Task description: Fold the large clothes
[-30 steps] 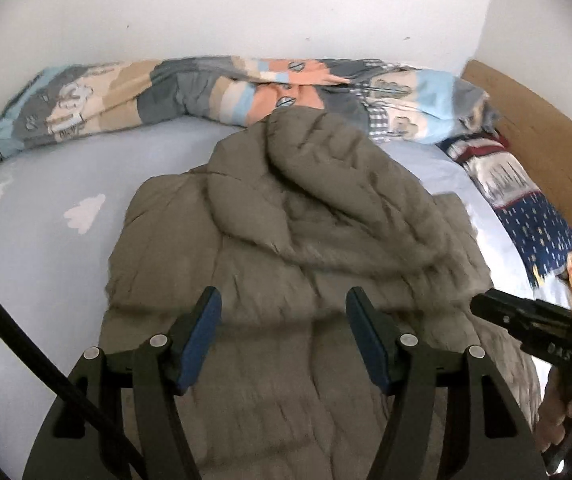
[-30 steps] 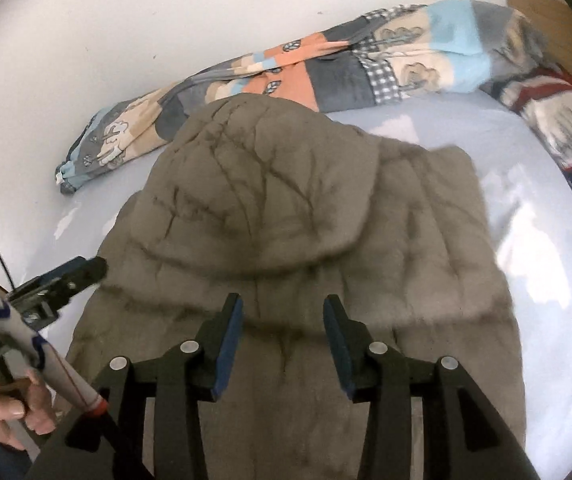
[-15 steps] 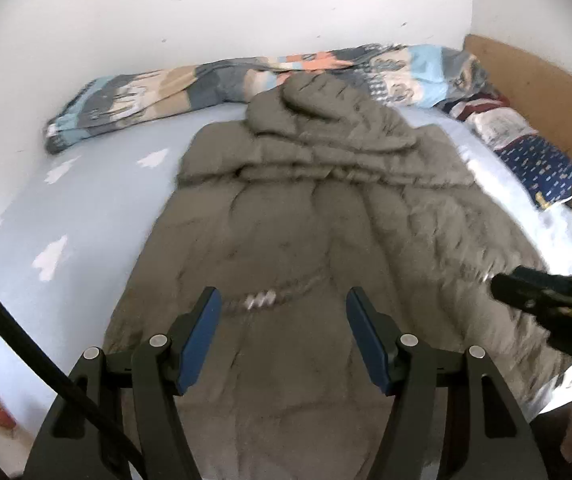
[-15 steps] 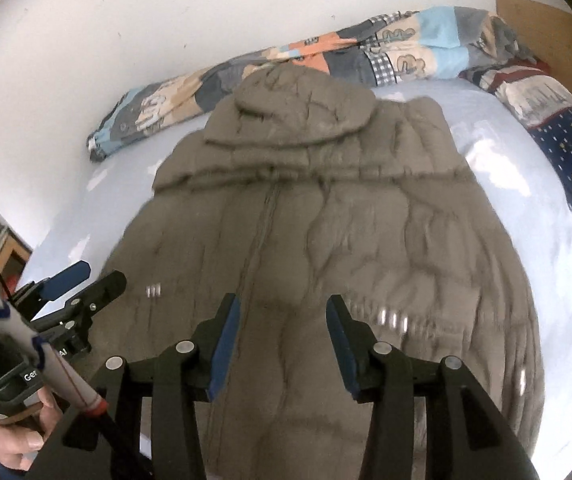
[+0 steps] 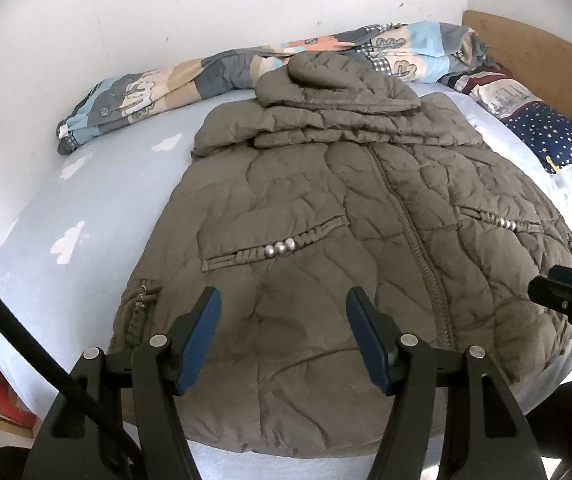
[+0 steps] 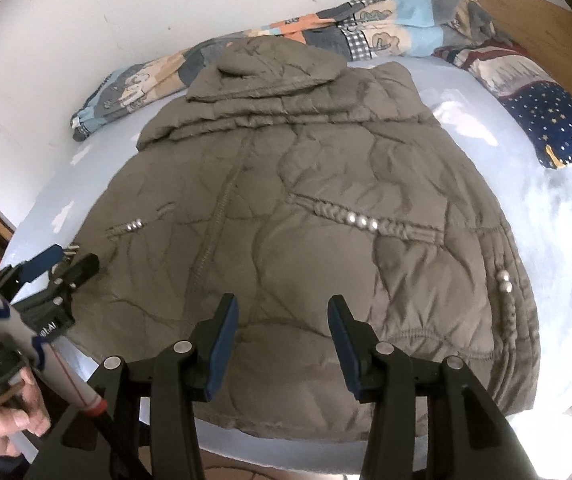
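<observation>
A large olive-brown quilted hooded jacket (image 5: pixel 350 216) lies flat, front up and zipped, on the pale blue bed (image 5: pixel 98 200), hood toward the far wall. It also shows in the right wrist view (image 6: pixel 306 200). My left gripper (image 5: pixel 282 300) is open and empty above the jacket's hem, left of the zipper. My right gripper (image 6: pixel 282 306) is open and empty above the hem, right of the zipper. Each gripper shows at the edge of the other's view: the right gripper (image 5: pixel 566 292) and the left gripper (image 6: pixel 58 268).
A rolled patchwork blanket (image 5: pixel 246 64) lies along the far wall. A starred navy pillow (image 5: pixel 546 128) and a striped pillow (image 6: pixel 498 68) lie by the wooden headboard (image 5: pixel 534 48) on the right. The bed (image 6: pixel 546 216) ends just under the hem.
Both grippers have pulled back from over the hood toward the near bed edge, bringing the whole jacket into view. Both stay open and empty.
</observation>
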Demonstrator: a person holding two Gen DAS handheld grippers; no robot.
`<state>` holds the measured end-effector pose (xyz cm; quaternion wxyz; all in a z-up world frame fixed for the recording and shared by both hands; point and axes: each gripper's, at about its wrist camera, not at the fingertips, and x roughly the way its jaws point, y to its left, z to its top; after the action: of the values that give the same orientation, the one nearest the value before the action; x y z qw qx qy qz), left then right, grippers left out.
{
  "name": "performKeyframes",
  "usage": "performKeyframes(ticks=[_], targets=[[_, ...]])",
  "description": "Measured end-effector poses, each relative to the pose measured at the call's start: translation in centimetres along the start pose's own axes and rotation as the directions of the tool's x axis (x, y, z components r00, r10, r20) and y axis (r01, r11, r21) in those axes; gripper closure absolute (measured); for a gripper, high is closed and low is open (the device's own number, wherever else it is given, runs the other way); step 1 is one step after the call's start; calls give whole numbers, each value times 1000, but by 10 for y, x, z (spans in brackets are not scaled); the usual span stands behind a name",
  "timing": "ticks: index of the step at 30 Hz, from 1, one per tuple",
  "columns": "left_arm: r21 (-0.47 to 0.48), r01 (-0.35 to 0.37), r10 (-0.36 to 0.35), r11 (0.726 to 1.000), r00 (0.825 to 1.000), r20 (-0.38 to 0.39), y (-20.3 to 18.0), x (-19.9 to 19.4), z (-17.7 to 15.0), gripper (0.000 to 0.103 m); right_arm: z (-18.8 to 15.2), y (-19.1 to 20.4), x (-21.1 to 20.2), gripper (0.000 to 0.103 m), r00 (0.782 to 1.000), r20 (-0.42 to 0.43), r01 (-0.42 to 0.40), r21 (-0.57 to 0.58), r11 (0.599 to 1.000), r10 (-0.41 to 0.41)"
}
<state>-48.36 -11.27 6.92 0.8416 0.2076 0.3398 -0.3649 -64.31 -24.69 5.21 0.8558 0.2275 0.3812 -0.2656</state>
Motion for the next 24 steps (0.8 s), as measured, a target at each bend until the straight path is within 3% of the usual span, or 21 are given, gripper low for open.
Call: performKeyframes(ticks=[7, 11, 24], targets=[[0, 13, -13, 1000, 997, -81, 1, 25, -10, 39, -11, 0, 14, 51, 998, -45, 38, -22, 999, -39], [-21, 30, -34, 999, 980, -196, 1, 54, -23, 38, -19, 5, 30, 48, 994, -95, 55, -51, 997, -60], [-2, 19, -19, 1000, 985, -171, 2, 62, -34, 24, -35, -1, 50, 25, 990, -111, 77, -76, 994, -85]])
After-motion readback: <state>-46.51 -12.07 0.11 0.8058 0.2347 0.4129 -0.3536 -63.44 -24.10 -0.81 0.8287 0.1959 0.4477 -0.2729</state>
